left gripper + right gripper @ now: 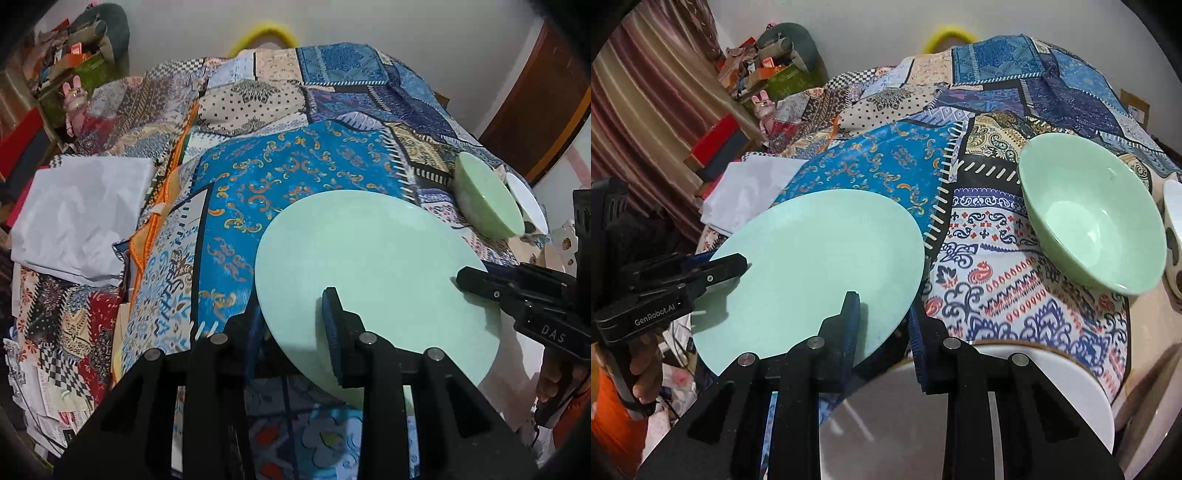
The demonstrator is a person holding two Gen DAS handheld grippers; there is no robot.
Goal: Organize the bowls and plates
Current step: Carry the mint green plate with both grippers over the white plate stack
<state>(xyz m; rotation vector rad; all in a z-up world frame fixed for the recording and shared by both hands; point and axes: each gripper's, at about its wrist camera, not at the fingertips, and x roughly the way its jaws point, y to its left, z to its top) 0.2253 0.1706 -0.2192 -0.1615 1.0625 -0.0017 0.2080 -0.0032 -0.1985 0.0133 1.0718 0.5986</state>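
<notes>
From the left wrist camera we see our left gripper (295, 325) clamped on the near rim of the pale green plate (369, 266), one blue-padded finger on top and the other under the edge. The plate sits tilted and looks lifted off the patchwork cloth (288, 173) that covers the table. At the right edge our right gripper (465, 280) comes in from the side, its tip over the opposite rim. Beyond it the green bowl (484, 195) rests on the cloth, with a white dish (528, 203) just behind. A folded white sheet (81, 218) lies well apart at the left.

From the right wrist camera our right gripper (886, 317) has its jaws nearly closed on the plate's (812, 266) right rim, one finger above and one below. Whether the pads already press firmly we cannot tell for sure, but it reads as a grip. Our left gripper (738, 264) holds the far side. A white plate (1071, 391) lies directly below us, and the green bowl (1093, 221) stands near on the right.

To do this step well, we judge that both hands should move together and keep the plate level, so neither rim slips from its pads. If the white plate is the target, we should lower the green one centred over it and release only once it rests flat.
</notes>
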